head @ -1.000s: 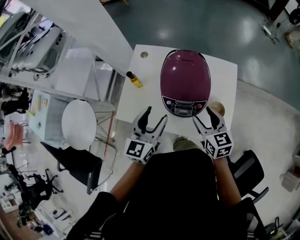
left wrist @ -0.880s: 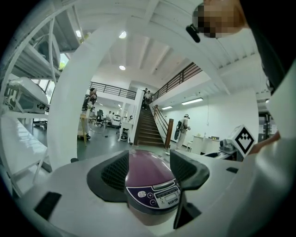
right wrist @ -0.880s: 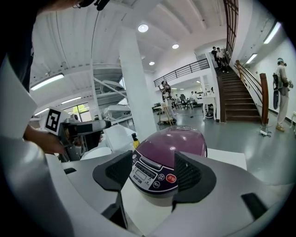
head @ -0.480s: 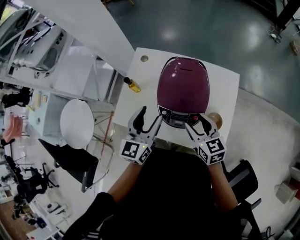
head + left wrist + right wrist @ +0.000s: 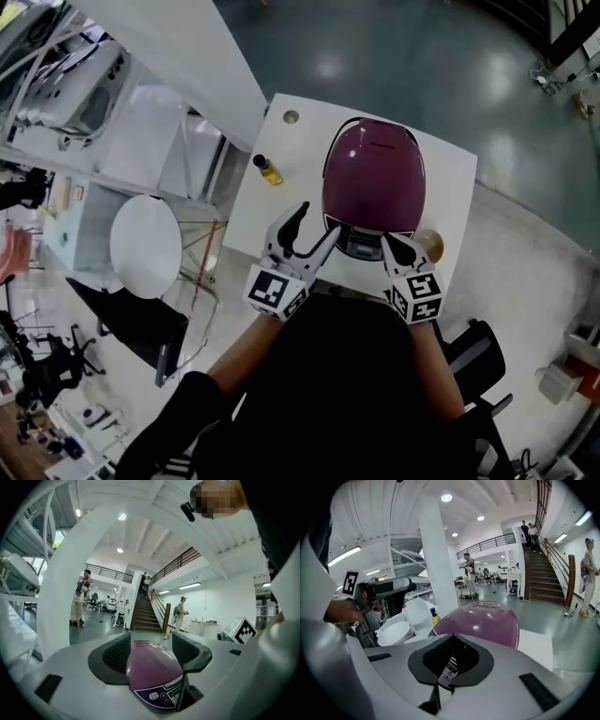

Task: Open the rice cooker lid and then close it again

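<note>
The purple rice cooker (image 5: 373, 183) stands on the small white table (image 5: 272, 202) with its lid down and its control panel (image 5: 361, 246) facing me. My left gripper (image 5: 317, 223) is open at the cooker's front left corner; in the left gripper view the lid (image 5: 150, 665) shows between its spread jaws (image 5: 152, 656), which do not touch it. My right gripper (image 5: 391, 242) has just been closing and is shut with nothing held, its tips at the panel's right end. In the right gripper view its jaws (image 5: 453, 637) meet just in front of the cooker (image 5: 485, 623).
A small yellow bottle (image 5: 269, 169) stands on the table left of the cooker, and a tan round object (image 5: 431, 242) sits at its right front. A cable hole (image 5: 292, 117) is near the far left corner. A round white seat (image 5: 145, 247) stands left of the table.
Both grippers have moved forward to the cooker's front. The right gripper's jaws, open in the earlier frames, are now shut. The left gripper stays open.
</note>
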A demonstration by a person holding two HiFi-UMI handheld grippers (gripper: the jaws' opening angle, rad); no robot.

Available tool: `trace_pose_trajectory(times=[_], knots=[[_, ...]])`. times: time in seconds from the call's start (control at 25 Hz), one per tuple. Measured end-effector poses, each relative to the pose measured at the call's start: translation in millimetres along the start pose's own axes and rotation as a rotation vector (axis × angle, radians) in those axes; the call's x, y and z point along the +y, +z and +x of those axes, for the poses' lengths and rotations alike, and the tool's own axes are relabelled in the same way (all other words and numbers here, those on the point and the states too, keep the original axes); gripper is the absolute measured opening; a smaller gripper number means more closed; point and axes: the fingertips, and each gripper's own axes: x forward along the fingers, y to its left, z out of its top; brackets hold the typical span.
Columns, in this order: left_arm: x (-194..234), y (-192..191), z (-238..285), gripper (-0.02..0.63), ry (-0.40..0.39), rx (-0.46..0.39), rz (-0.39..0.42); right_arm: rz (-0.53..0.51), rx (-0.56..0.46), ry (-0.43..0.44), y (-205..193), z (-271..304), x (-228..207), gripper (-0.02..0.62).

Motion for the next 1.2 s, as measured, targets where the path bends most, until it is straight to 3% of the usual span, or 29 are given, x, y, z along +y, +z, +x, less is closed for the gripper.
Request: trace_pose_trajectory(times=[0.16,0.48,0.68,1.2], knots=[[1.1,-16.9,-2.7,0.256,-0.065,0.041,-0.050,-0.027,0.063,-0.013,-5.1,13.1,5.4,0.000],[19.8,-26.1,-8.3,0.256,-0.102,0.021,-0.098,-0.051,0.158,-0.058,-23.8,35.3,12.0,0.000],[36.9,-24.9,-8.4,0.256,-0.111,0.009,-0.103,-0.117,0.222,-0.116,-32.1,40.6,13.1,0.000],[43.0,-31.0,-5.8,0.256,-0.165,0.019,-0.104,-0.026,0.186,-0.210,-35.6,40.0,9.9,0.000]])
